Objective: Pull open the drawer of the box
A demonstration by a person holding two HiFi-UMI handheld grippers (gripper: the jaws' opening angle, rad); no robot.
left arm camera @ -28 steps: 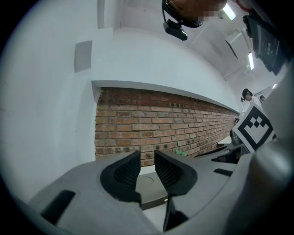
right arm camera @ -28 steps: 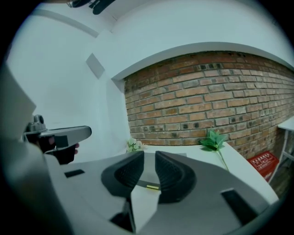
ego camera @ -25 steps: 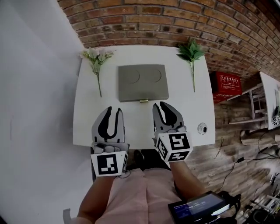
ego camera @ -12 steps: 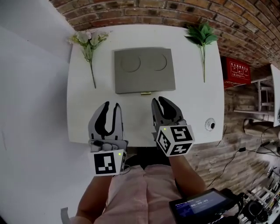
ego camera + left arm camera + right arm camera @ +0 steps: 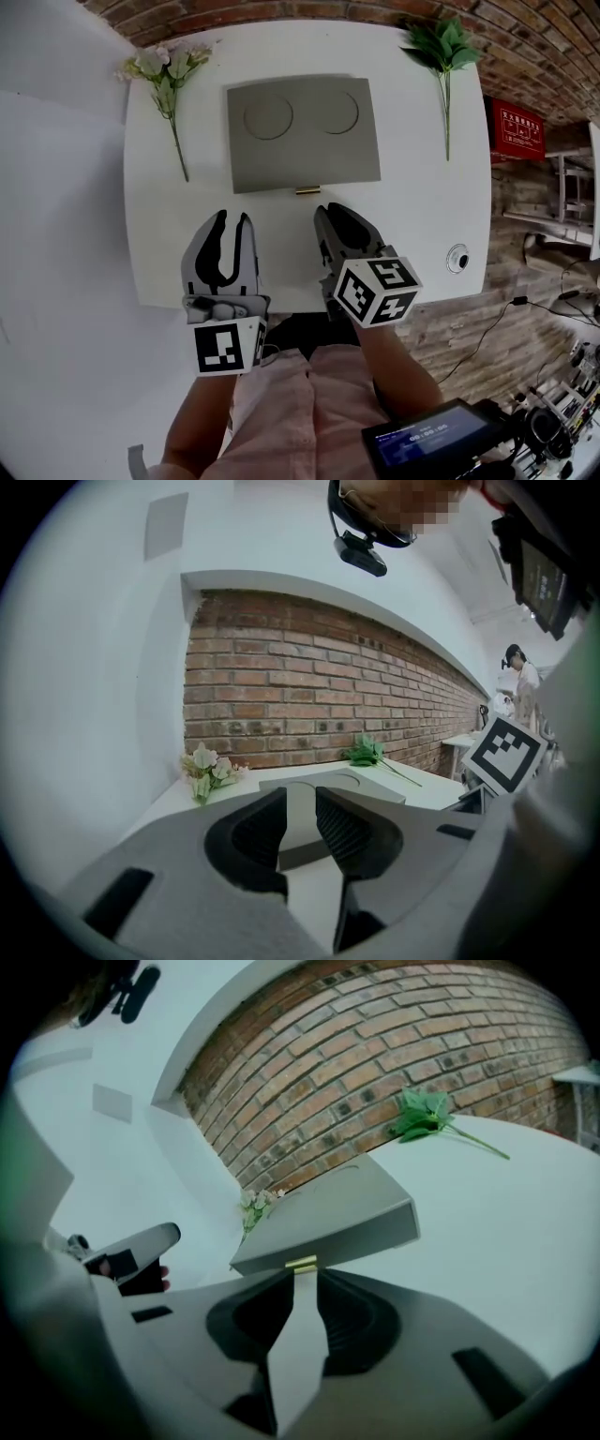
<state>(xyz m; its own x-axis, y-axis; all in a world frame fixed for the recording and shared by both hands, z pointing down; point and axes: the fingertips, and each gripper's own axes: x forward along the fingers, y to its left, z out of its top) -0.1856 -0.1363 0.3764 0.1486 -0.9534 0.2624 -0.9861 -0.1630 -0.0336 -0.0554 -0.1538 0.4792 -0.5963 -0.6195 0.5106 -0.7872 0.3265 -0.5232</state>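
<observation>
A flat grey box [image 5: 302, 131] with two round dents in its lid lies on the white table [image 5: 412, 234]. Its small gold drawer handle [image 5: 307, 190] sits at the middle of the near edge. My right gripper [image 5: 330, 212] is open with a narrow gap and nothing between its fingers. Its tips are just short of the handle [image 5: 301, 1264], which lines up with the gap in the right gripper view. My left gripper [image 5: 231, 217] stands open and empty to the left, a short way before the box [image 5: 323, 782]. The drawer looks closed.
A white flower sprig [image 5: 164, 70] lies left of the box and a green leafy sprig [image 5: 442, 47] right of it. A small round fitting [image 5: 457, 258] sits near the table's right front corner. A brick wall backs the table, with a red crate [image 5: 518, 128] on the floor beyond.
Both grippers have moved forward toward the box. The right gripper's tips have come close to the gold handle. The box has not moved.
</observation>
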